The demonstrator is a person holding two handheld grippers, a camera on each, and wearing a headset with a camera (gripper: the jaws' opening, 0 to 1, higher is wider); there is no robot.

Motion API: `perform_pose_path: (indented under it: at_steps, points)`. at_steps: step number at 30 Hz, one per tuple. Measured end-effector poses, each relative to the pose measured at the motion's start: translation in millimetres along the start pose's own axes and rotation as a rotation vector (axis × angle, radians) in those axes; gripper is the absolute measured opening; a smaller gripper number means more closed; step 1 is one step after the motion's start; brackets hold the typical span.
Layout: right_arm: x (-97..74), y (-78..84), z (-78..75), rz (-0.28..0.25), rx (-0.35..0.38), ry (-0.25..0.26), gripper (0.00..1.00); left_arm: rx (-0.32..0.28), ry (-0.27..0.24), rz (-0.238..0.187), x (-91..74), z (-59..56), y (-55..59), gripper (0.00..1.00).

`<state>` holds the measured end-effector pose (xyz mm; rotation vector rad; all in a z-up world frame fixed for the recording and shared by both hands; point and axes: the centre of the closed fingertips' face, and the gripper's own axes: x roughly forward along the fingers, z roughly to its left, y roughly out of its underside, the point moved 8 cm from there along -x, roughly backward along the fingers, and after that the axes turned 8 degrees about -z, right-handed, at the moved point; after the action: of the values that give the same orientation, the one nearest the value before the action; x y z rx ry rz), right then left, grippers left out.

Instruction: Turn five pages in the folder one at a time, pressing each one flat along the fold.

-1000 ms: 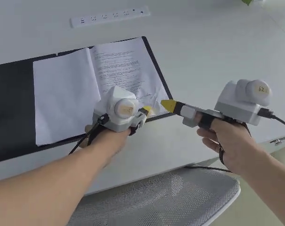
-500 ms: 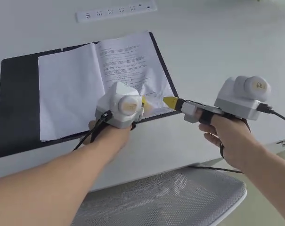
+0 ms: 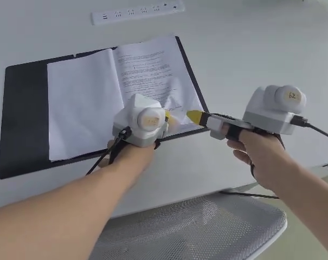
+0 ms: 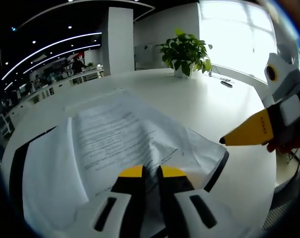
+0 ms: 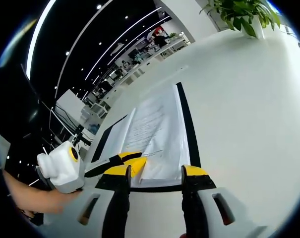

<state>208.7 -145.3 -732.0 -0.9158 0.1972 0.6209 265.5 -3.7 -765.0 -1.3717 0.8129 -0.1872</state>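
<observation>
A black folder (image 3: 23, 124) lies open on the white table, with a blank white sheet (image 3: 82, 108) on its left half. On its right half is a printed page (image 3: 153, 76) (image 4: 120, 129) (image 5: 157, 124). My left gripper (image 3: 167, 116) (image 4: 151, 172) is at that page's near edge. Its yellow jaws stand almost together on the paper, which is wrinkled and raised there. My right gripper (image 3: 194, 116) (image 5: 156, 171) hovers open just off the folder's near right corner, with its tip close to the left gripper (image 5: 131, 156). Nothing is held between its jaws.
A white power strip (image 3: 137, 11) lies beyond the folder. A grey mesh chair (image 3: 207, 227) sits below the table's near edge. A potted plant (image 4: 185, 52) stands far back on the table. A cable trails from each gripper.
My left gripper has moved slightly forward onto the printed page's near edge. My right gripper has come in closer to the folder's corner. The head camera has shifted a little.
</observation>
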Motion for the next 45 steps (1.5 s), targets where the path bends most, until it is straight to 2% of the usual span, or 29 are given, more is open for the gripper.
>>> perform_pose_path:
  at_steps: [7,13,23,28,32,34,35,37,39,41,45]
  points:
    - [4.9,2.6,-3.5,0.016,0.015,0.010,0.31,-0.003,0.001,0.000,0.4,0.4,0.1,0.08]
    - [4.0,5.3,-7.6,0.023,0.023,0.019,0.17,-0.004,0.003,-0.003,0.5,0.8,0.3,0.08]
    - [2.2,4.2,-7.3,0.022,0.022,0.021,0.01,-0.009,0.003,-0.002,0.9,1.1,0.2,0.08]
    - [2.1,4.3,-7.4,0.023,0.018,0.026,0.00,-0.012,0.004,0.000,0.5,1.1,-0.1,0.08]
    - [1.5,3.2,-5.4,0.004,0.034,0.025,0.00,-0.019,0.006,0.004,0.2,1.0,-1.3,0.09]
    - [0.4,2.0,-2.9,-0.009,0.034,0.023,0.00,-0.044,0.007,0.001,-0.9,0.8,-1.8,0.11]
    - [0.0,0.7,-0.5,-0.017,0.031,0.018,0.00,-0.061,0.008,0.007,-2.2,1.8,-2.2,0.08]
    - [-0.8,-2.6,5.0,-0.033,0.032,0.008,0.00,-0.055,-0.002,0.035,-6.5,6.6,-2.3,0.00]
    - [-0.7,-5.4,11.5,-0.043,0.019,-0.010,0.00,-0.053,-0.001,0.050,-12.0,8.5,-2.7,0.00]
    - [-1.3,-9.7,20.2,-0.057,0.006,-0.030,0.00,-0.061,0.000,0.053,-20.5,12.3,-3.7,0.04]
    - [-2.7,-19.3,44.4,-0.086,-0.014,-0.089,0.00,-0.077,-0.002,0.034,-45.9,25.0,-11.6,0.05]
